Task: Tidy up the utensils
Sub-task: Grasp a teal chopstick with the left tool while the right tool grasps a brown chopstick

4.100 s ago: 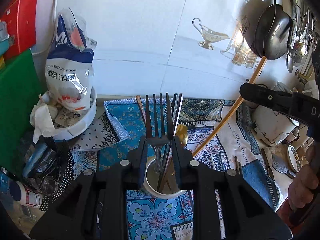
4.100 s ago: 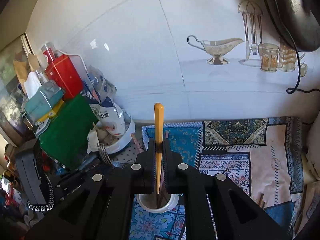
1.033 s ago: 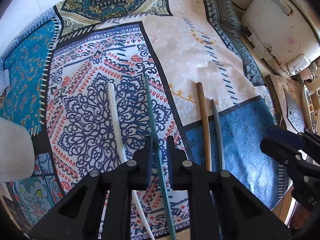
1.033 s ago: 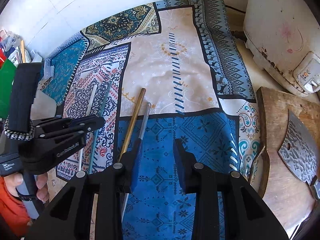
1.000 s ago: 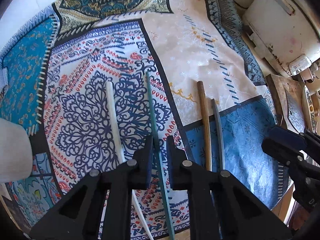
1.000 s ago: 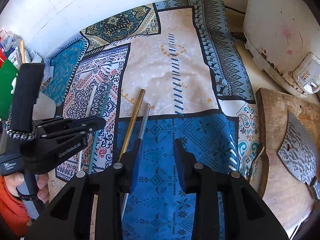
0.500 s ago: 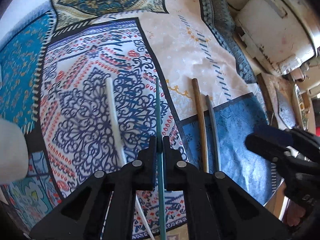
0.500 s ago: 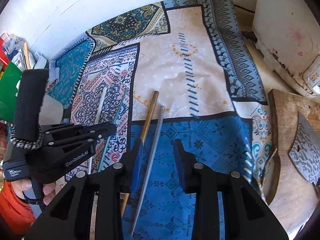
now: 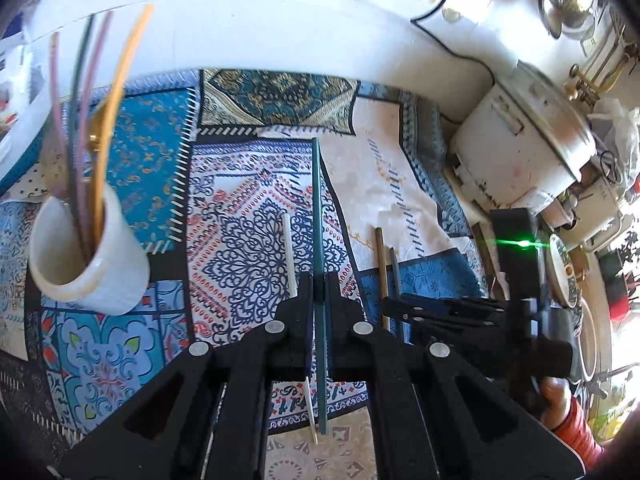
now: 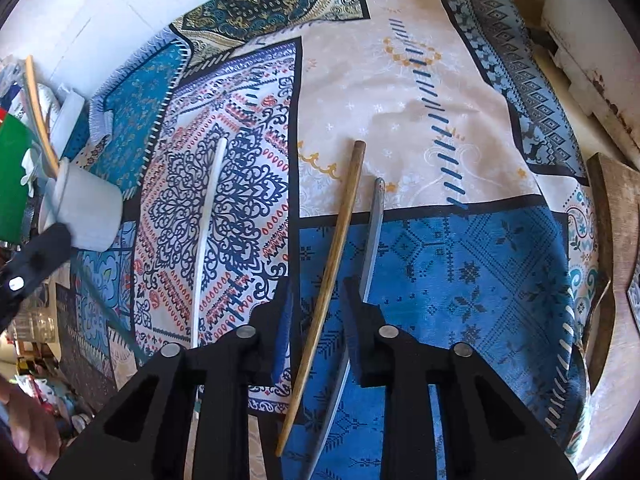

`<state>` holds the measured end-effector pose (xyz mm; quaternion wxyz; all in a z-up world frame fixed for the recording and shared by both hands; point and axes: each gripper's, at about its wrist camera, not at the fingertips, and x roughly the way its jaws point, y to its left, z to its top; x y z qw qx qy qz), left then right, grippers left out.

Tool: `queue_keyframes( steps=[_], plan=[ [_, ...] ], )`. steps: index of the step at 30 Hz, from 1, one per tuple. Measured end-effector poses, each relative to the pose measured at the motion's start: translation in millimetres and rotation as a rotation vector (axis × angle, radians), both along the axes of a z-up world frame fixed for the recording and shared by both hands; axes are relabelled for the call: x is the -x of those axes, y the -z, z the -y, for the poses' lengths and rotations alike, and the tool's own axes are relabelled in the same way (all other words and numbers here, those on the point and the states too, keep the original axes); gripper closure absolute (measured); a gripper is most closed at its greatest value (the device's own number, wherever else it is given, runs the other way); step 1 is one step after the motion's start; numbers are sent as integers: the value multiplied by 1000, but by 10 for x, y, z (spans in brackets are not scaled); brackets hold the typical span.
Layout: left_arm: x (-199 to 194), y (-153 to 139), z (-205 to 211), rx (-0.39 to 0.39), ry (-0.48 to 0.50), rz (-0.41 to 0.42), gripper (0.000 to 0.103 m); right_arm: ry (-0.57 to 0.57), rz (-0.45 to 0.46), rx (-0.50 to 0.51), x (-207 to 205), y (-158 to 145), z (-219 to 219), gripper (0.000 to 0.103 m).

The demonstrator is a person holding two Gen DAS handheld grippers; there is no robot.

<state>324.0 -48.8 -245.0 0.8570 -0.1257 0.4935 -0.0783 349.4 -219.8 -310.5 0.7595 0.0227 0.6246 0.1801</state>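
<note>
My left gripper (image 9: 319, 284) is shut on a green chopstick (image 9: 318, 200) and holds it lifted above the patterned cloth (image 9: 248, 184). A white chopstick (image 9: 289, 252) lies on the cloth just left of it. A white cup (image 9: 86, 256) with several utensils stands at the left. My right gripper (image 10: 318, 292) is open, its jaws on either side of a brown wooden chopstick (image 10: 340, 232) lying on the cloth (image 10: 460, 264). A grey chopstick (image 10: 372, 236) lies just right of the brown one, partly under my right finger. The white chopstick also shows in the right wrist view (image 10: 206, 236).
A white rice cooker (image 9: 520, 136) stands at the back right. A wooden cutting board (image 10: 612, 248) lies at the cloth's right edge. The white cup also shows at the left of the right wrist view (image 10: 88, 208), beside a green board (image 10: 12, 176).
My left gripper closed on the green chopstick and lifted it off the cloth. My right gripper moved left and down until its jaws straddled the brown chopstick.
</note>
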Motion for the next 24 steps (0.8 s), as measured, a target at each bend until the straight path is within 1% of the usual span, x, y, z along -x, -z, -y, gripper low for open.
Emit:
queue_keyframes(
  steps=[4, 5, 7, 8, 10, 13, 14, 16, 18, 21, 24],
  plan=[
    [124, -154, -149, 9, -38, 46, 100, -8, -20, 18, -60, 90, -91, 86],
    [162, -198, -197, 16, -48, 61, 100, -6, -12, 20, -69, 90, -114, 88],
    [227, -289, -277, 24, -69, 92, 100, -7, -18, 6, -108, 106, -173, 92],
    [267, -333, -312, 20, -78, 100, 100, -12, -16, -4, -120, 117, -210, 95],
    [316, -414, -399, 11, -101, 120, 100, -35, -1, -1, -139, 113, -322, 95],
    [377, -514, -503, 5, -124, 141, 100, -70, -22, -36, -184, 128, -508, 96],
    [381, -529, -533, 3, -129, 145, 100, -79, -9, -16, -187, 123, -575, 96],
    [390, -561, -598, 4, -144, 152, 100, -101, 32, 55, -190, 99, -705, 96],
    [414, -584, -641, -2, -149, 158, 100, -102, 45, 97, -226, 105, -823, 95],
    [443, -618, -695, -16, -154, 162, 100, -101, 42, 98, -309, 125, -929, 92],
    [466, -623, -771, -15, -166, 157, 100, -96, 40, 78, -414, 142, -1018, 91]
  ],
)
